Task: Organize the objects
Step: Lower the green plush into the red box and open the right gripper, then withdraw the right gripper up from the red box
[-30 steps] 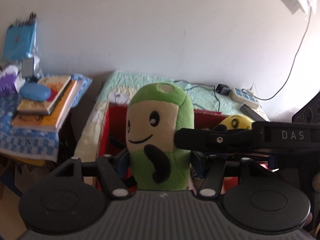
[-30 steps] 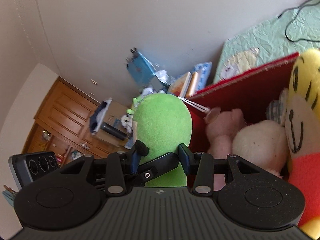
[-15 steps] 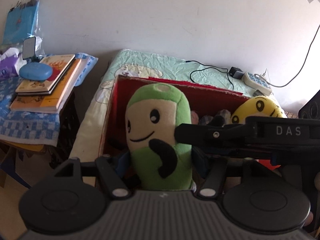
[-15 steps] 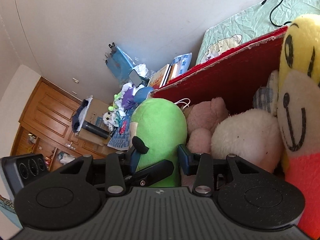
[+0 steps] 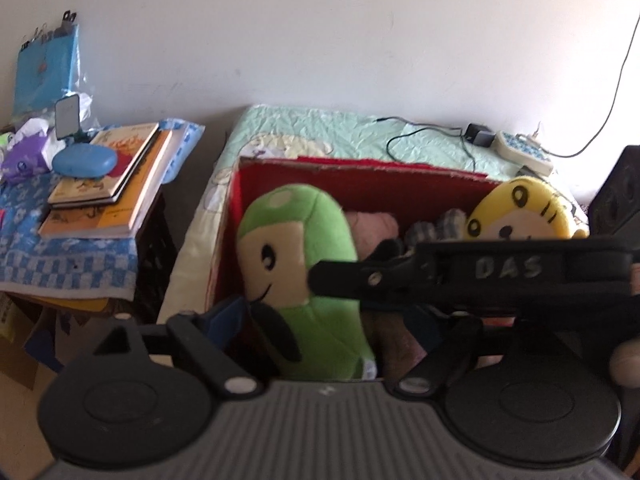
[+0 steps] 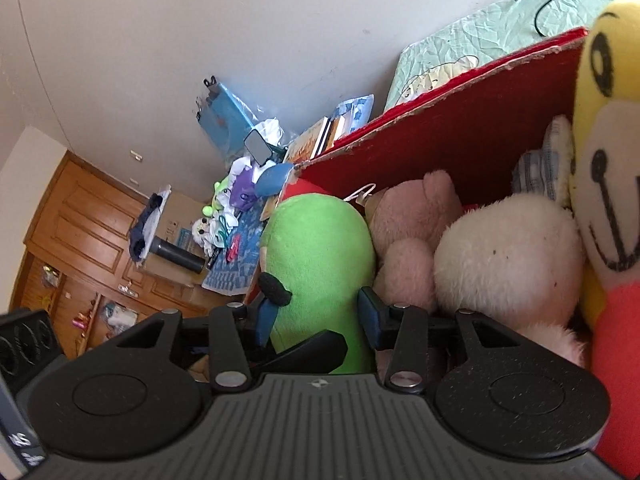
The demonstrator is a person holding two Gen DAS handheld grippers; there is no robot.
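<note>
Right tongs [image 6: 316,320] clamp the green plush [image 6: 320,264] low on its body; left tongs [image 5: 320,320] now spread wide, blue pads off it — released. A sec ago the plush hung above the rim w/ both pairs pinching; now it's down inside the red box [image 5: 360,184], left end, beside the pink plush [image 6: 416,216]. Drop-off nearly done, I'd say. Long axis upright, leaning slightly; in left view, face looks twd the camera.
</note>
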